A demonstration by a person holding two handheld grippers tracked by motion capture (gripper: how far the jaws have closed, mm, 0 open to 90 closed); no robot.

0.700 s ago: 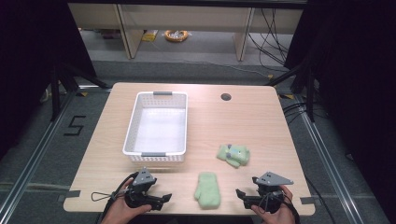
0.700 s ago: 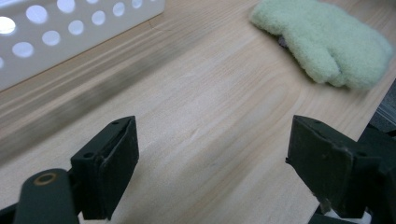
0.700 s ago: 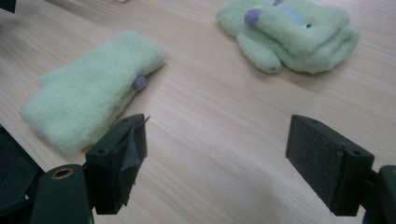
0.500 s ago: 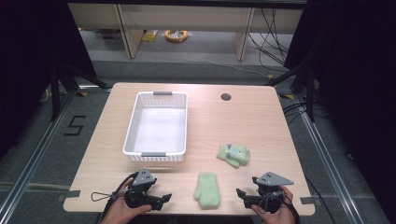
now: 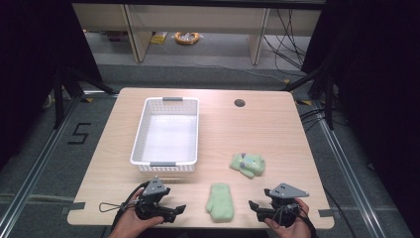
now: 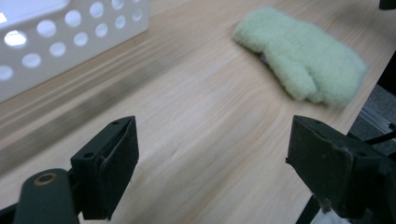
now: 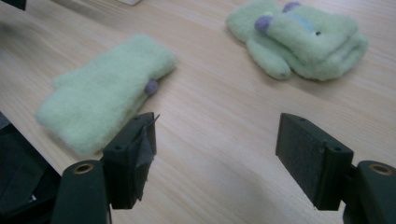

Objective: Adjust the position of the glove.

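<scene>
step: pre-grasp, I judge | L gripper (image 5: pixel 173 212) & R gripper (image 5: pixel 256 208) jaws apart, empty | flat mitten (image 5: pixel 220 201) btwn them at near edge, folded mitten (image 5: pixel 246 164) beyond, basket (image 5: pixel 168 164) left | nxt: I'd close on flat mitten

I've got two fuzzy pale-green mittens on the table. The flat mitten (image 5: pixel 220 202) lies open-faced between my left gripper (image 5: pixel 174 212) and right gripper (image 5: pixel 253 208), fingertip end toward me, near both and touching neither. The folded mitten (image 5: pixel 246 164), bunched up with purple and blue bits showing, sits farther out ahead of my right gripper, apart from the first.
</scene>
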